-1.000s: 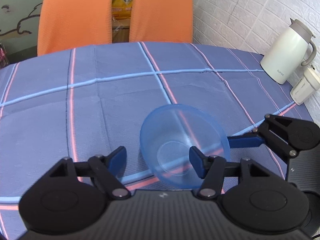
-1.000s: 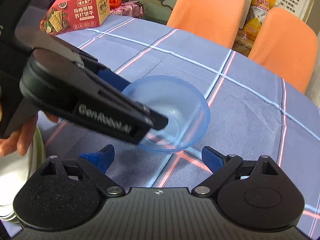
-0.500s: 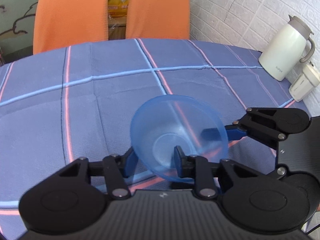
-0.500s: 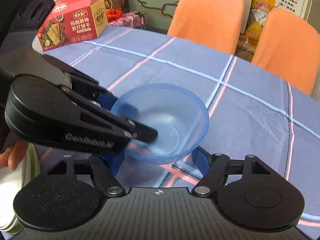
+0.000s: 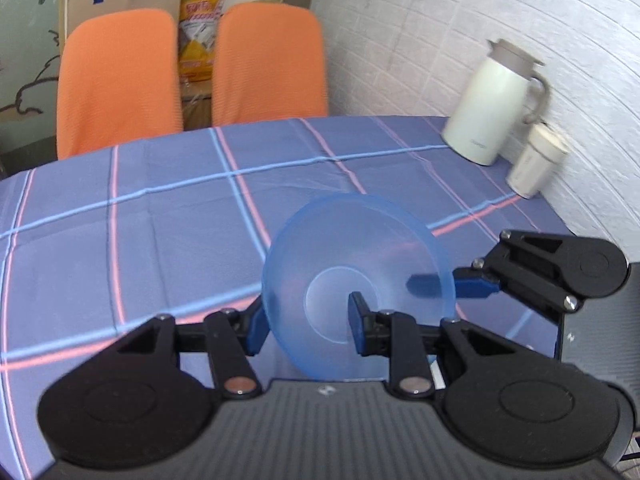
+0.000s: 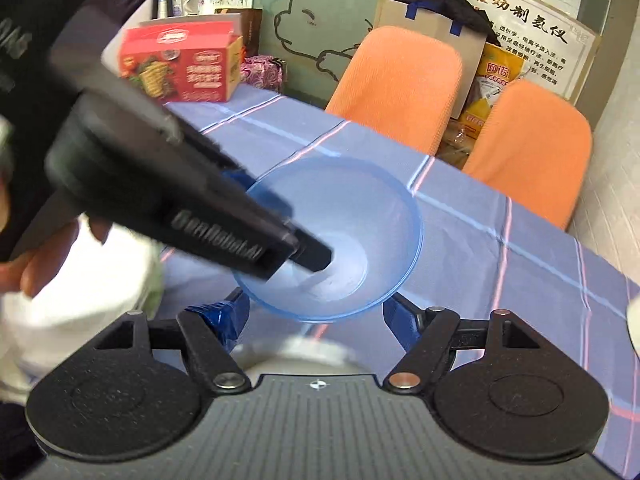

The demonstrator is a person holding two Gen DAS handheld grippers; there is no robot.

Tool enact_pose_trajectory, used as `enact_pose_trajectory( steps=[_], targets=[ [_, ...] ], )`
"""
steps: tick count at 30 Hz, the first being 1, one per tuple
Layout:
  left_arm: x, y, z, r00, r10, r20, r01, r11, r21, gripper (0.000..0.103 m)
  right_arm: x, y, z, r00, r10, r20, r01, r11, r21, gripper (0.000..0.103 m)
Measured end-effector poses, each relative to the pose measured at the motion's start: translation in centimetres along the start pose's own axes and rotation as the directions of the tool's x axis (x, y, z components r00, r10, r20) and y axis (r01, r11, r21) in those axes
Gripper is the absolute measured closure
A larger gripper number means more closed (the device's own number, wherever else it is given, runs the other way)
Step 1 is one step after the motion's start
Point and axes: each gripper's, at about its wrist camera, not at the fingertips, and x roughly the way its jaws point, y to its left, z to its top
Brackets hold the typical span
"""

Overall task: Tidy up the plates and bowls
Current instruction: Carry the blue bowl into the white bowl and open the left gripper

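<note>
Bowl first: the clear blue one is off the bench now, tipped up on edge, where a second ago it sat flat on the checked cloth. That reads to me as the pickup done and the carry beginning, probably toward the pale stack of dishes blurred at the near left of the right wrist view. The left gripper has it, jaws drawn in tight across the wall, one blue finger inside near the base and the other outside. The right gripper hangs just below with its jaws spread wide either side of the bowl; whether the tips touch it I cannot tell. A white jug and a small cup stand well apart by the wall.
</note>
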Motion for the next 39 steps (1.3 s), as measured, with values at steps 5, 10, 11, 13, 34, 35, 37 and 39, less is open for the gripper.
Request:
enact_pose_trajectory(
  steps=[5, 10, 11, 13, 34, 35, 37, 39],
  targets=[
    [-0.4, -4.2, -3.7, 1.000, -0.027, -0.016, 0.028, 0.998, 0.052, 0.077, -3.2, 1.4, -3.9, 0.999, -0.026, -0.026, 0.026, 0.999, 0.032, 0.042],
    [0.5, -6.5, -5.2, 0.999, -0.020, -0.036, 0.023, 0.996, 0.087, 0.077, -3.4, 1.1, -5.6, 0.998, -0.022, -0.057, 0.026, 0.997, 0.079, 0.042],
    [0.7, -6.6, -5.2, 0.999, -0.018, -0.042, 0.022, 0.996, 0.090, 0.077, -3.2, 1.1, -5.7, 0.998, -0.017, -0.060, 0.023, 0.996, 0.090, 0.042],
    [1.0, -6.8, -5.4, 0.999, -0.011, -0.051, 0.016, 0.995, 0.098, 0.076, -3.0, 0.7, -5.9, 0.999, 0.000, -0.053, 0.006, 0.993, 0.114, 0.042],
    [-0.8, -7.6, -6.1, 0.997, 0.027, 0.075, -0.034, 0.996, 0.088, 0.028, -6.1, 0.3, -10.0, 0.992, -0.107, 0.065, 0.084, 0.955, 0.285, 0.039],
    [-0.8, -7.5, -6.2, 0.997, 0.025, 0.075, -0.031, 0.996, 0.081, 0.028, -6.1, 0.2, -10.1, 0.991, -0.112, 0.074, 0.085, 0.950, 0.300, 0.039],
    [-0.8, -7.4, -6.4, 0.997, 0.023, 0.074, -0.028, 0.997, 0.065, 0.028, -6.2, 0.0, -10.6, 0.988, -0.127, 0.092, 0.088, 0.935, 0.343, 0.039],
    [-0.8, -7.3, -6.6, 0.997, 0.030, 0.078, -0.034, 0.998, 0.049, 0.027, -6.2, -0.1, -11.1, 0.983, -0.146, 0.111, 0.090, 0.912, 0.400, 0.039]
  ],
)
